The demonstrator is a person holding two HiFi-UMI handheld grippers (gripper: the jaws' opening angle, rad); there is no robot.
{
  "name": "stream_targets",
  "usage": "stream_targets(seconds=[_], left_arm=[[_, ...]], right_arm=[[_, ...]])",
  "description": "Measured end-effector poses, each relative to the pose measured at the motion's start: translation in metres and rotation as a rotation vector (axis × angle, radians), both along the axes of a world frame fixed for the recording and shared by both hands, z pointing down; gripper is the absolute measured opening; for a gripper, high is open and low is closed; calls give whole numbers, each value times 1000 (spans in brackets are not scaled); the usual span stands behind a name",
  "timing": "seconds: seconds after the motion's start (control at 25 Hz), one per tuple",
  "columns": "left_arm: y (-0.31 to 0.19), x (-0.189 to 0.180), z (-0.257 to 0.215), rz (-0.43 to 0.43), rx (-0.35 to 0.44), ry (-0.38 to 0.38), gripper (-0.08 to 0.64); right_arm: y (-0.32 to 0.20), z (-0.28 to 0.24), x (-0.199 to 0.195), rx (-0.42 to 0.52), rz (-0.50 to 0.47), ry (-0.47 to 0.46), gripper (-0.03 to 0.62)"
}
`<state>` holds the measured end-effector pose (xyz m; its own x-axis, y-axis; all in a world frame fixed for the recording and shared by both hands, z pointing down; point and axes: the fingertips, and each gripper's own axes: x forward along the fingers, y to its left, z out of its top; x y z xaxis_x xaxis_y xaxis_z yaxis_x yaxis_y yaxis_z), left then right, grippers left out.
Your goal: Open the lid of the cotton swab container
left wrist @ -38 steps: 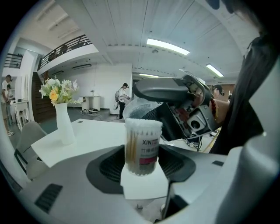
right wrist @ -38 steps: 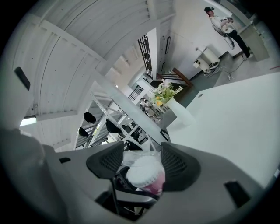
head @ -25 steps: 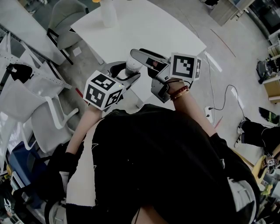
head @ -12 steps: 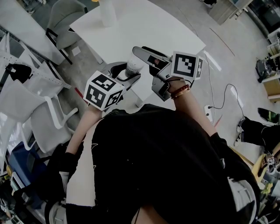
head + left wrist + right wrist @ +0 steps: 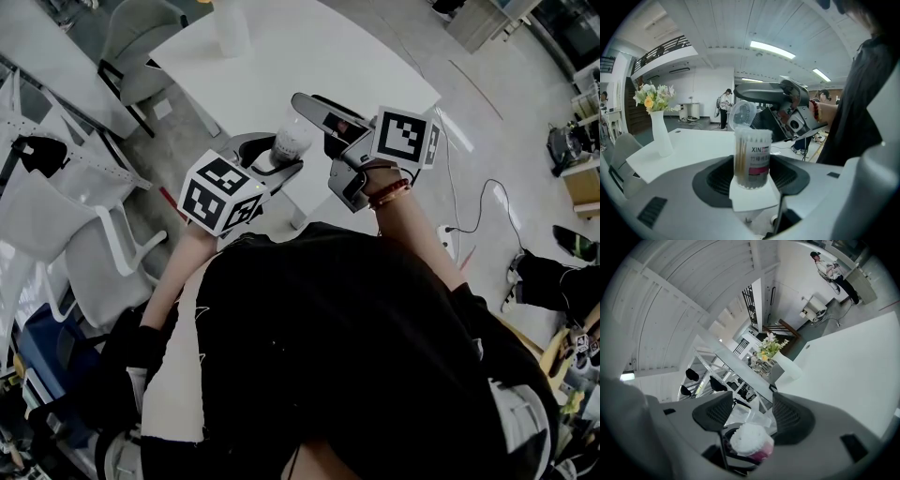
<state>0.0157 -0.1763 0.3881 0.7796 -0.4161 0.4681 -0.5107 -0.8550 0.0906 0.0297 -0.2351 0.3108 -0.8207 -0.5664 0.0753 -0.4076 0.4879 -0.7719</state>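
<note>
The cotton swab container (image 5: 754,157) was held upright between the closed left tongs (image 5: 751,180), by the near edge of the white worktop (image 5: 309,56). Its clear lid (image 5: 739,114) was seen tilted up behind the mouth and gripped by the right tongs (image 5: 749,416). The white swab tips (image 5: 751,439) were left exposed.

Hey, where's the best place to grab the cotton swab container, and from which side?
Grip the cotton swab container round its lower body, jaws coming level from either side, as the left gripper does now. It is an upright round tube, so that leaves its top free.
</note>
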Motion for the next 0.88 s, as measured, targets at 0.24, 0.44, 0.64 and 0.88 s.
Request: stream_targets(seconds=[0.24,0.44,0.64,0.88], left_arm=[[3,-1,1,29,-1,0,249],[6,0,2,41,-6,2,249],[9,0,4,57,-20,10,247],[14,2,7,80,-27,20,247]], right_arm=[[-7,2,4,-2,20,-27,270],[-8,4,7,-8,31,-35,270],[-9,9,8,-23,42,-37,270],[-10,13,11,-48,60,-47,265]])
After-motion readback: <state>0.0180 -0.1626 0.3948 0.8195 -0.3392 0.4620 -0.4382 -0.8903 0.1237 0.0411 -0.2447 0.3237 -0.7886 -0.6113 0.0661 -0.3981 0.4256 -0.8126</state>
